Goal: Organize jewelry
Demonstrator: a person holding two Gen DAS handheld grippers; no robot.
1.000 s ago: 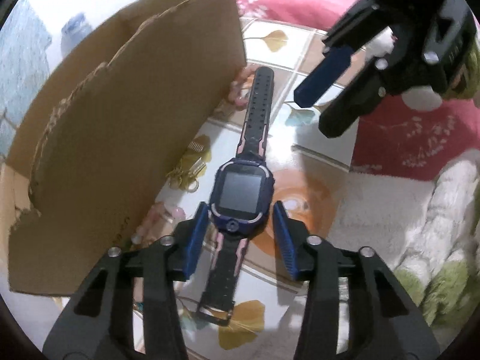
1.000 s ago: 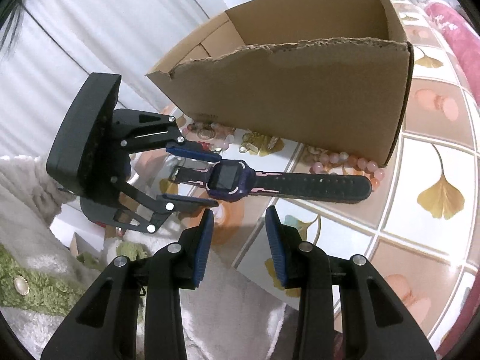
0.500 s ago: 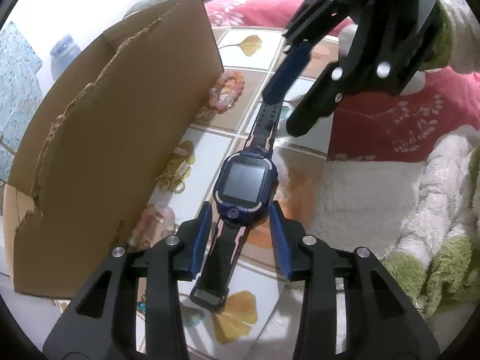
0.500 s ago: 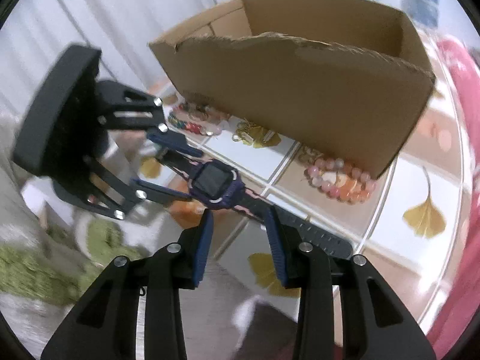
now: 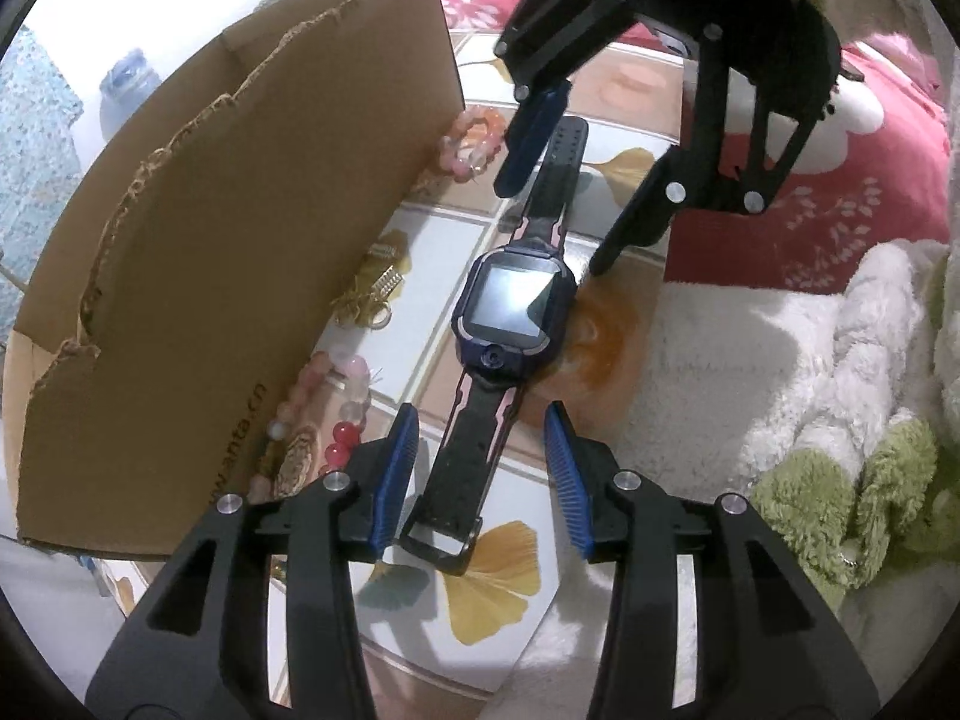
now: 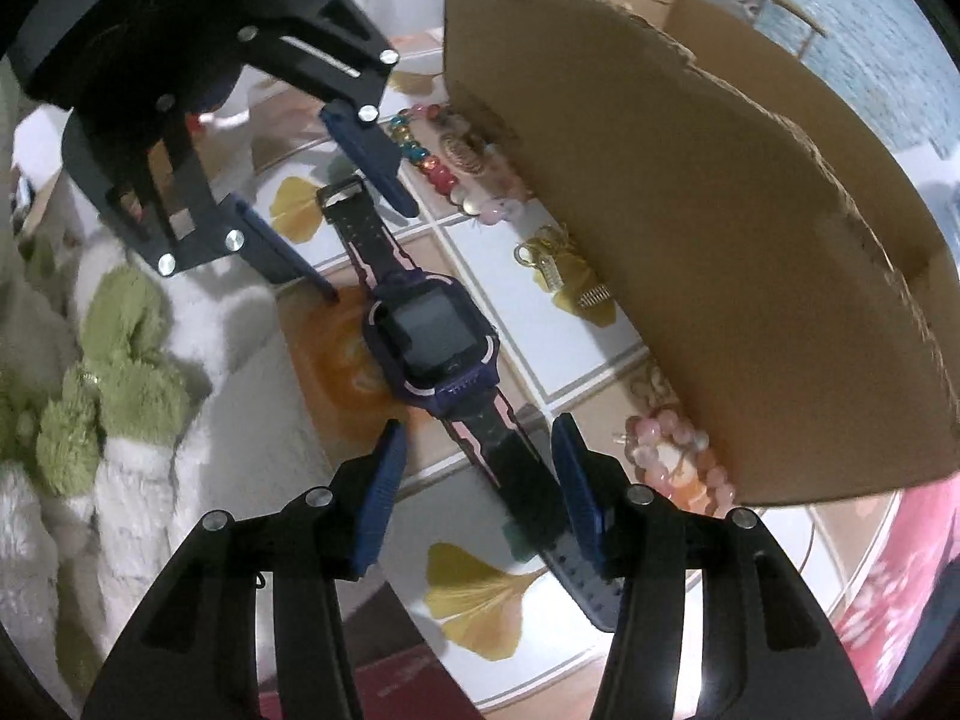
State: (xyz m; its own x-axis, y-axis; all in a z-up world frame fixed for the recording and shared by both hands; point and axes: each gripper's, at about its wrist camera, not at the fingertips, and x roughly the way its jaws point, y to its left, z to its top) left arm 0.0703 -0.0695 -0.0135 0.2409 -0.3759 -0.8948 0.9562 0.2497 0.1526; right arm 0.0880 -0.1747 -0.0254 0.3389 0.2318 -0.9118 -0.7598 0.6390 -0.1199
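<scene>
Nearest to me in the left wrist view, my left gripper (image 5: 480, 474) has its blue pads parted on either side of the buckle strap of the watch (image 5: 510, 306), with a clear gap on both sides, so the jaws stand open and grip nothing. The watch lies flat and stretched out on the tiled surface (image 5: 414, 600) with its ginkgo-leaf print, its square face just past my fingertips toward 12 o'clock and the holed strap running on toward 1 o'clock. At about 10 o'clock from the watch face a cluster of gold pieces (image 5: 375, 294) sits against the foot of the cardboard box (image 5: 240, 276), and at 8 o'clock a string of pink and red beads (image 5: 342, 402) lies along the same wall. Farther out, near 12 o'clock, a pink bead bracelet (image 5: 471, 144) rests by the box corner. Beyond it my right gripper (image 5: 555, 216) reaches down over the holed strap; in the right wrist view its pads (image 6: 384, 480) straddle that strap without touching it, and the jaws are opening. To the right, from 2 to 4 o'clock, a white and green fluffy cloth (image 5: 840, 396) lies near the watch, with a red flowered fabric (image 5: 840, 192) behind it.
</scene>
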